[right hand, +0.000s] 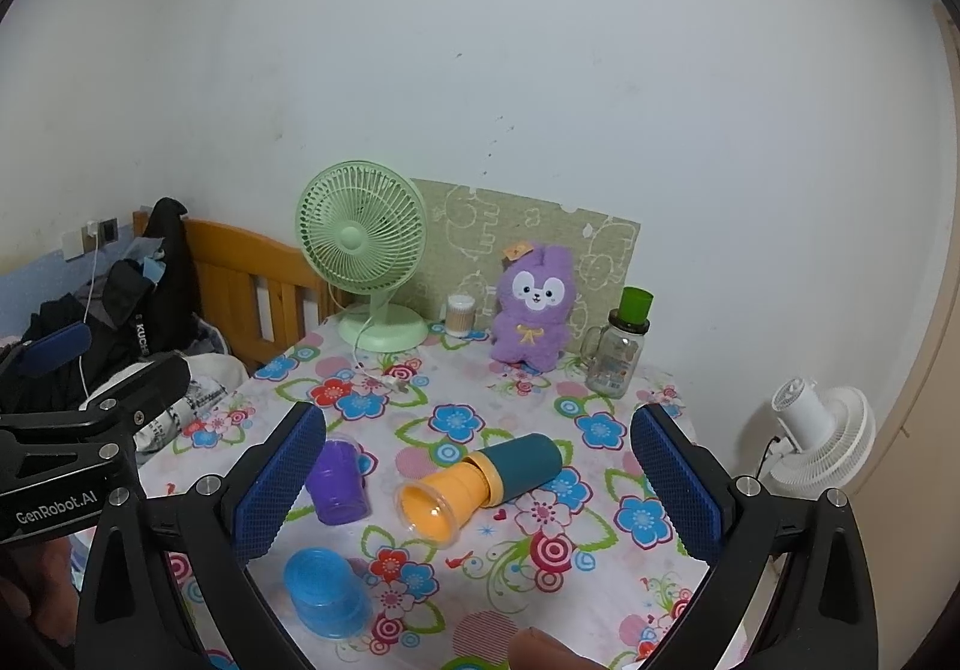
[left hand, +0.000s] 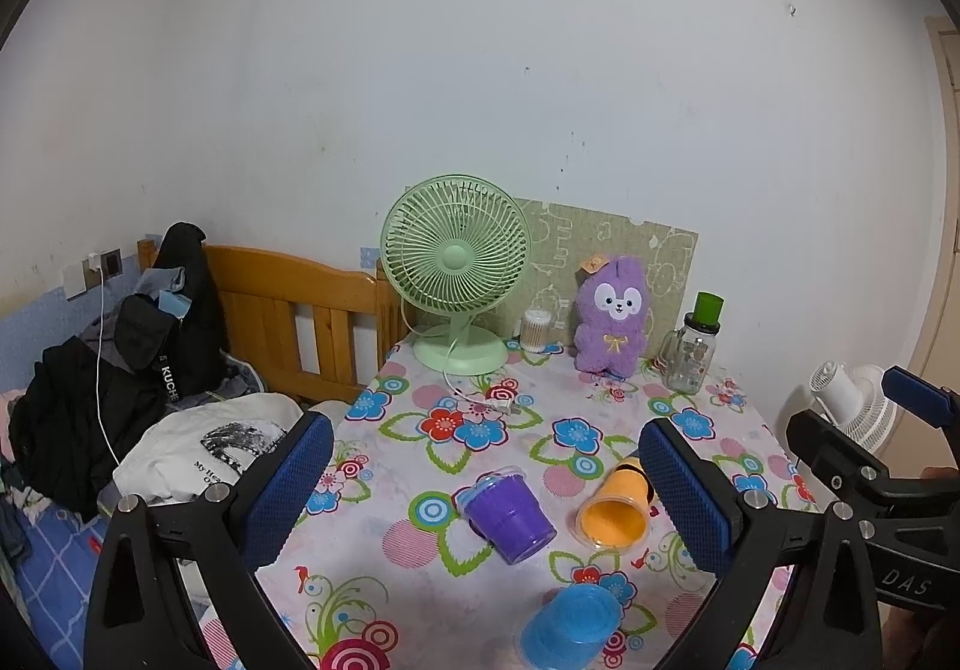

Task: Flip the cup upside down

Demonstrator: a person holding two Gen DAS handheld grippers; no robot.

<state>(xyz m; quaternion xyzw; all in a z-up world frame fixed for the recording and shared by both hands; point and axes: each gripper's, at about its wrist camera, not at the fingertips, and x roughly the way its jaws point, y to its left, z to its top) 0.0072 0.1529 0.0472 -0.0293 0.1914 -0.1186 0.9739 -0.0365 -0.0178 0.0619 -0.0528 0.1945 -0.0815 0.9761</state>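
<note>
We take the desk fan at the back of the tabletop as our mark. Right of it, along the wall, we find a swab jar, then a plush toy, then a glass bottle. In front of the fan three cups lie on their sides: one nearest it, one to that cup's right, one closest to us. Left of the fan stands a bed.

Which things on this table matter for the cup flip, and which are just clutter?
For the job: purple cup, blue cup, orange cup, all lying on their sides.

Lying about: green fan, plush toy, glass jar, cotton-swab pot.
</note>
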